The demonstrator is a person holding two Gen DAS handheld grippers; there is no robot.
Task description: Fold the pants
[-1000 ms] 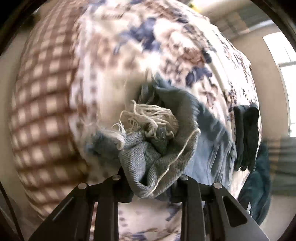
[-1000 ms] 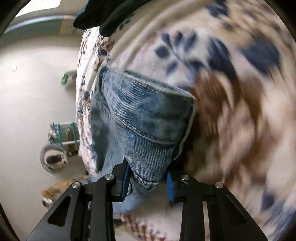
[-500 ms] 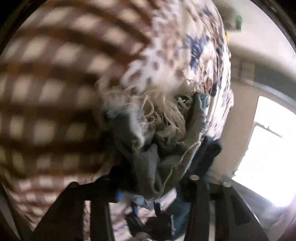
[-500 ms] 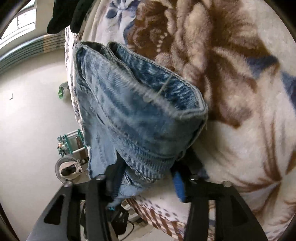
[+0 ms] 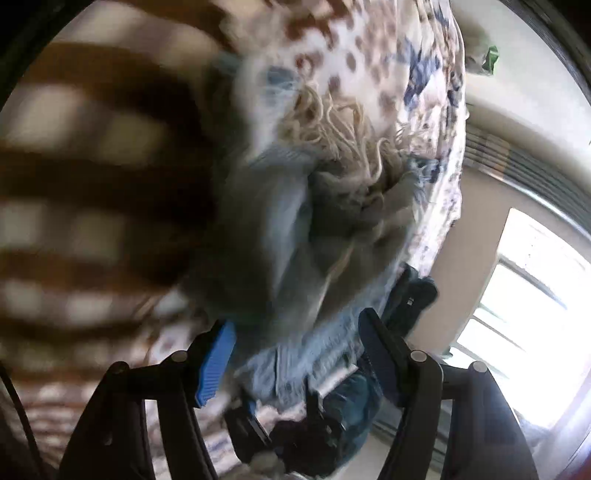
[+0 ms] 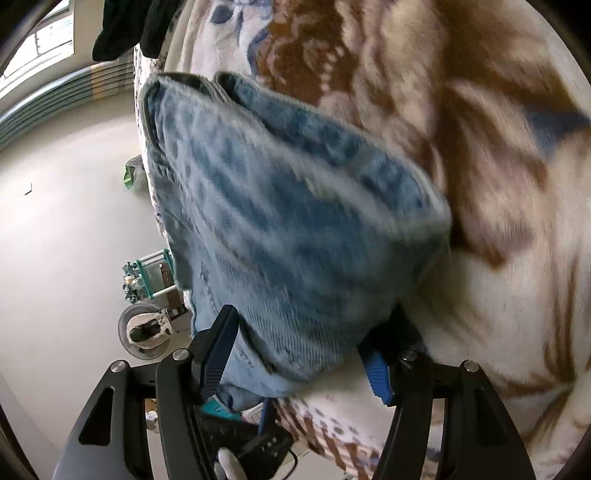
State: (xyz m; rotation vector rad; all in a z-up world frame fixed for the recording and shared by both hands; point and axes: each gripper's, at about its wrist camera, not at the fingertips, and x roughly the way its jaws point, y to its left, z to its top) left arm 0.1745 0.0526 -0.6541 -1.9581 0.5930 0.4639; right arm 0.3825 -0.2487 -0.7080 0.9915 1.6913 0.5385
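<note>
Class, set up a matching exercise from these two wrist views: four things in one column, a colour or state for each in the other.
1. frayed hem
2. blanket
3. dark garment
4. jeans

A. blue denim, between the right gripper's fingers
B. cream loose threads
C. brown and white floral
D. lies at the blanket's far edge

Pairs: 1-B, 2-C, 3-D, 4-A

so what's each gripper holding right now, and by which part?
Both appear open around the jeans, not clamped. The left gripper frames a frayed leg hem; the right gripper frames a folded denim edge. Blur leaves contact uncertain.
</note>
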